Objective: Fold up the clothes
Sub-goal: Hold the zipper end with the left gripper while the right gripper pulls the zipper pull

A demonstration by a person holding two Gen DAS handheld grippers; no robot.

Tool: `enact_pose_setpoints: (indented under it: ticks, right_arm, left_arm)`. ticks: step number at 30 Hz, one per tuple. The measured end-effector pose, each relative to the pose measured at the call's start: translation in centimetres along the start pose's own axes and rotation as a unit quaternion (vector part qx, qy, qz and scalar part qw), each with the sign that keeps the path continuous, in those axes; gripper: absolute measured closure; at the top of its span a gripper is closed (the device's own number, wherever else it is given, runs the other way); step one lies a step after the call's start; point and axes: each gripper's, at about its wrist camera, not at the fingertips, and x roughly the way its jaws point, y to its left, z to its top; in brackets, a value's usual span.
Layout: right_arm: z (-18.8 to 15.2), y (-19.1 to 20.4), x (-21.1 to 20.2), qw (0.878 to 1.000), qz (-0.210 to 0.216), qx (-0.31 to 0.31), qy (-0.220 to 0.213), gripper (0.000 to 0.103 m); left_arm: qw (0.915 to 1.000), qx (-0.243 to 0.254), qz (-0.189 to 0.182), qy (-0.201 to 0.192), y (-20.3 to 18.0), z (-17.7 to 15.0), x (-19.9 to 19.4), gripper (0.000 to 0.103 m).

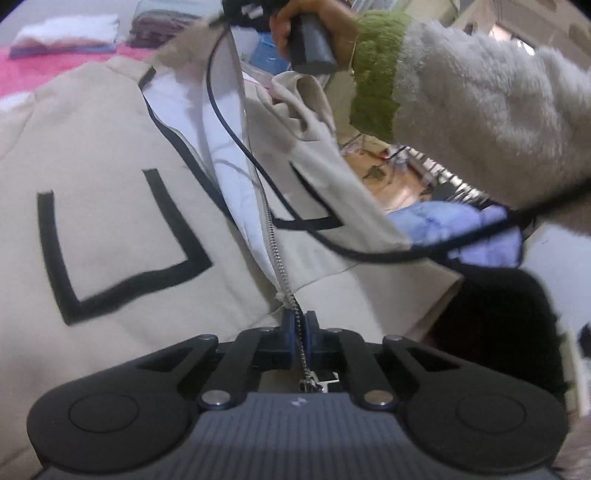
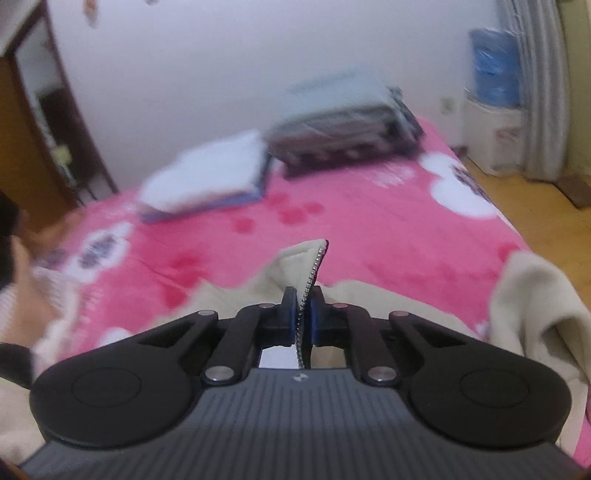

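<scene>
left wrist: cream jacket (image 1: 122, 236), black trim, zipper (image 1: 275, 258) open.

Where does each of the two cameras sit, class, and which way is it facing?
Left wrist view: rides the left tool, aimed down across the beige jacket, its zipper pinched in the shut tool; the person's other hand and fleecy sleeve show.
Right wrist view: rides the right tool, facing along the pink bed cover toward the folded stacks and wall; it is shut on a zipper edge.
Shared: jacket, bed cover, stacks.
</scene>
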Motion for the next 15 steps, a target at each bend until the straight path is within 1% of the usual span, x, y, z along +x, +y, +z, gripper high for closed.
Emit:
enact_pose_setpoints:
  ticks: [2,3,5,7,11,14,15]
  right_arm:
    - [0.8,1.2,-0.1,0.999,0.039,-0.002,0.003,0.097]
    - [0.9,2.1,0.1,0.999,0.046,-0.022,0.010,0.097]
    - [0.5,4.3,1.2,0.996,0.047,-0.076,0.030,0.097]
    - [-0.2,6.1,3.0,0.992,0.048,-0.107,0.055,0.097]
    - [-2.1,8.5,7.0,0.986,0.043,-0.137,0.085,0.097]
    - [-3.7,8.9,10.0,0.983,0.028,-0.146,0.104,0.096]
    - [-4.1,8.9,11.1,0.983,0.022,-0.147,0.110,0.094]
  left_arm:
    - [1.0000,-0.001,-0.008,-0.001,-0.1,0.0,-0.2,0.098]
    - [0.9999,-0.002,-0.011,0.000,-0.1,-0.1,-0.2,0.098]
    - [0.9999,-0.006,-0.015,0.004,-0.1,-0.1,-0.1,0.098]
    - [0.9998,-0.010,-0.017,0.008,0.0,-0.1,0.0,0.098]
    - [0.9995,-0.020,-0.017,0.017,0.5,0.1,0.5,0.098]
    - [0.9992,-0.025,-0.015,0.025,0.8,0.1,1.0,0.097]
    - [0.9991,-0.027,-0.015,0.028,0.9,0.1,1.1,0.097]
